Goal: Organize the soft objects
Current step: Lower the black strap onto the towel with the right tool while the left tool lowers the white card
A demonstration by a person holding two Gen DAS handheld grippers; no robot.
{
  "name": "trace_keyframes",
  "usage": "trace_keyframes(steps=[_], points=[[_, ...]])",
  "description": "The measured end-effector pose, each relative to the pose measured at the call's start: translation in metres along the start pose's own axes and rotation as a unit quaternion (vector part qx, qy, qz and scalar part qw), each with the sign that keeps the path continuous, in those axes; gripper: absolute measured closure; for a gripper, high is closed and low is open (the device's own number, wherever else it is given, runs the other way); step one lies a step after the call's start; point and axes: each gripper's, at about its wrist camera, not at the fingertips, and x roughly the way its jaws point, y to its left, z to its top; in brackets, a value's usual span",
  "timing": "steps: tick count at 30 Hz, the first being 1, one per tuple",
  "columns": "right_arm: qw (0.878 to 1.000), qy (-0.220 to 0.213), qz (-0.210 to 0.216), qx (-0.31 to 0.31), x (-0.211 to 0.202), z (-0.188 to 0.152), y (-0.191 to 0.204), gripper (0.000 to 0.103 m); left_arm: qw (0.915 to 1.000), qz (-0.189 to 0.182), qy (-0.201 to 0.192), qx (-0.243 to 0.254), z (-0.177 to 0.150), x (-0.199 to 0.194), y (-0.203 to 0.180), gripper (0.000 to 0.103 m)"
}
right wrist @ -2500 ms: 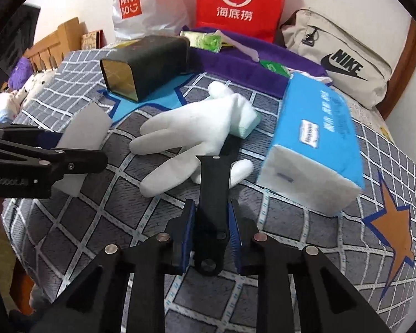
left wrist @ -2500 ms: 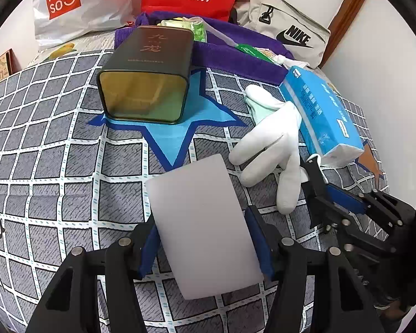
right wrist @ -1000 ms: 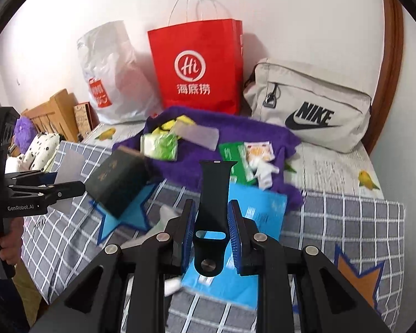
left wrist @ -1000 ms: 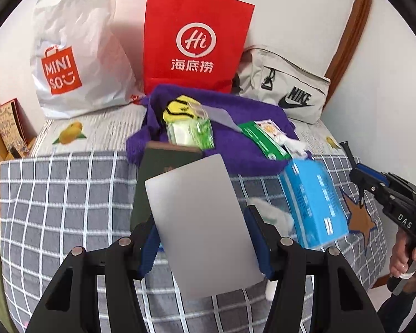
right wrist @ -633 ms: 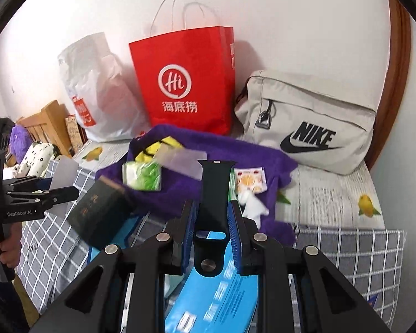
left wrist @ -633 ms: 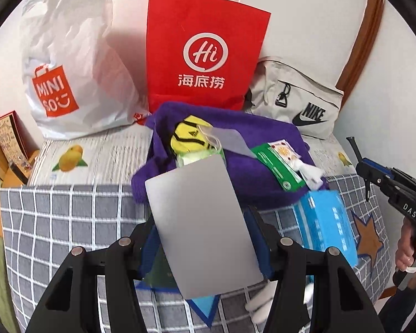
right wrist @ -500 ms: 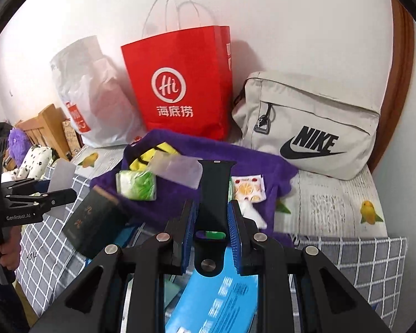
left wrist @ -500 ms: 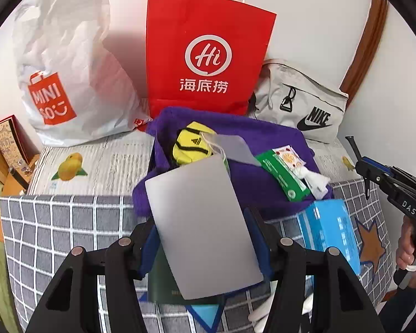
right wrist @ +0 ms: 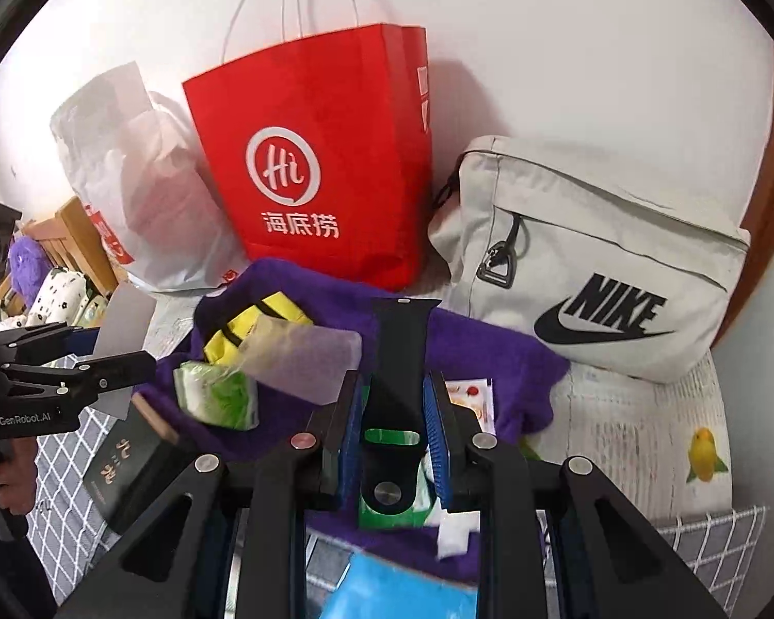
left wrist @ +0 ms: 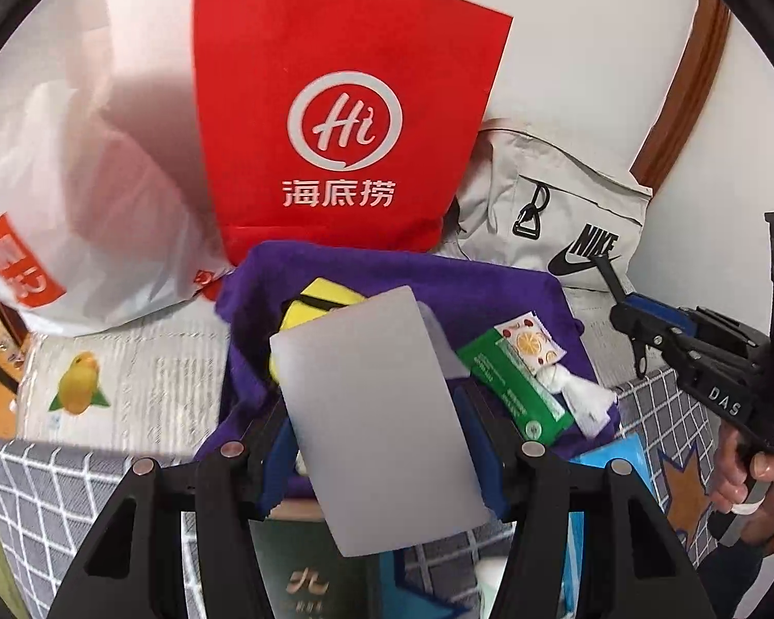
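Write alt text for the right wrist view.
The right gripper clamps a black watch strap above a purple towel strewn with small items; a red paper bag and Nike bag stand behind.

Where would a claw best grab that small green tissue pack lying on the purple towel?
Probably across the middle of the green tissue pack, pinching its long edges from above. It lies puffy on the purple towel, so it should squash into the grip. Come at its near-left side: a translucent pad overlaps its far-right corner.
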Motion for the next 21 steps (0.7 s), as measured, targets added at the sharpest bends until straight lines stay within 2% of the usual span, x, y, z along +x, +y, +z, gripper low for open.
trace_keyframes(steps=[9,13,21], points=[[0.998,0.056,0.022,0.01,0.054,-0.007,-0.008,0.079,0.9996,-0.012,0.023,-0.005,0.004,0.04,0.004,0.047],[0.995,0.084,0.046,0.003,0.073,-0.015,0.0,0.079,0.9994,-0.016,0.029,-0.008,0.003,0.046,0.009,0.047],[0.99,0.129,0.058,-0.02,0.101,-0.028,0.015,0.079,0.9992,-0.021,0.033,-0.01,0.004,0.051,0.015,0.047]])
